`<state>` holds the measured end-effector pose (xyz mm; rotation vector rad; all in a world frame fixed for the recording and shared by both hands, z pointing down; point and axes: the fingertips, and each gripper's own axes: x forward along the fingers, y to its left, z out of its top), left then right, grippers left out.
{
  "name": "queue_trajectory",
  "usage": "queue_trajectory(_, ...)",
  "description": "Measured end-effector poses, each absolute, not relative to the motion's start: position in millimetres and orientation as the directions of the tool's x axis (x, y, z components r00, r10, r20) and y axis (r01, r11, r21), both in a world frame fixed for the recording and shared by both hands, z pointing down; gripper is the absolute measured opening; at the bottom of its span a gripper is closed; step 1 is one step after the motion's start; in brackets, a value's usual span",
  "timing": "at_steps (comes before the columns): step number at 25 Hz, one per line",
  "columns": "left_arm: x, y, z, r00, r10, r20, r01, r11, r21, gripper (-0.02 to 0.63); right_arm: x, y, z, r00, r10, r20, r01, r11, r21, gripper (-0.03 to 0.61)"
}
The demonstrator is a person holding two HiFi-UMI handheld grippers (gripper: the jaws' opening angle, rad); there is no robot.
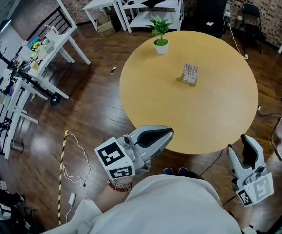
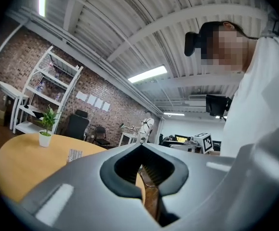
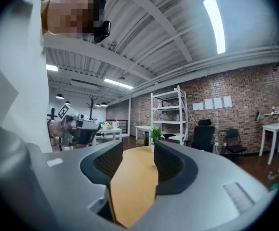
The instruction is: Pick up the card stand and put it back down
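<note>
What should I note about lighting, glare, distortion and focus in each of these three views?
Head view: even light, sharp card stand, soft sheen on the wooden floor. Left gripper view: strong fisheye, black corners, bright ceiling lamp, the left hand-held gripper close and soft. Right gripper view: the same fisheye, a blown-out lamp strip.

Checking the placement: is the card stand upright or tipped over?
Upright: the card stand sits on its base on the table.

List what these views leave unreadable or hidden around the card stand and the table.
- Card stand print: too small in head view and left gripper view.
- Card stand in right gripper view: hidden, probably behind a jaw of the right gripper.
- Table base: hidden under its own top in head view.
</note>
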<state>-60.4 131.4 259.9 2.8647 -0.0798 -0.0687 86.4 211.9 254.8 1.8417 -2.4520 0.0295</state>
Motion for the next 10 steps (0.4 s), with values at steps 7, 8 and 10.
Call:
queue_trajectory(7, -43.8, 145.1, 270.4, 0.997, -0.073, 0.003, -0.07, -0.95, 0.304, -0.015, 78.6, 190.8, 261.9, -0.391, -0.917, 0.084, -0.918, 0.395, 0.04, 0.192)
queue_trajectory(8, -44.4, 143.5, 271.1, 0.997, -0.074, 0.013, -0.075, -0.949, 0.307, -0.015, 78.6, 188.7, 261.7, -0.396, -0.915, 0.083, -0.916, 0.4, 0.035, 0.192)
queue_trajectory(10, -45.8, 139.2, 271.2, 0.996, -0.077, 0.033, -0.084, -0.948, 0.306, -0.015, 79.4, 185.3, 259.7, -0.406, -0.911, 0.08, -0.912, 0.409, 0.027, 0.192)
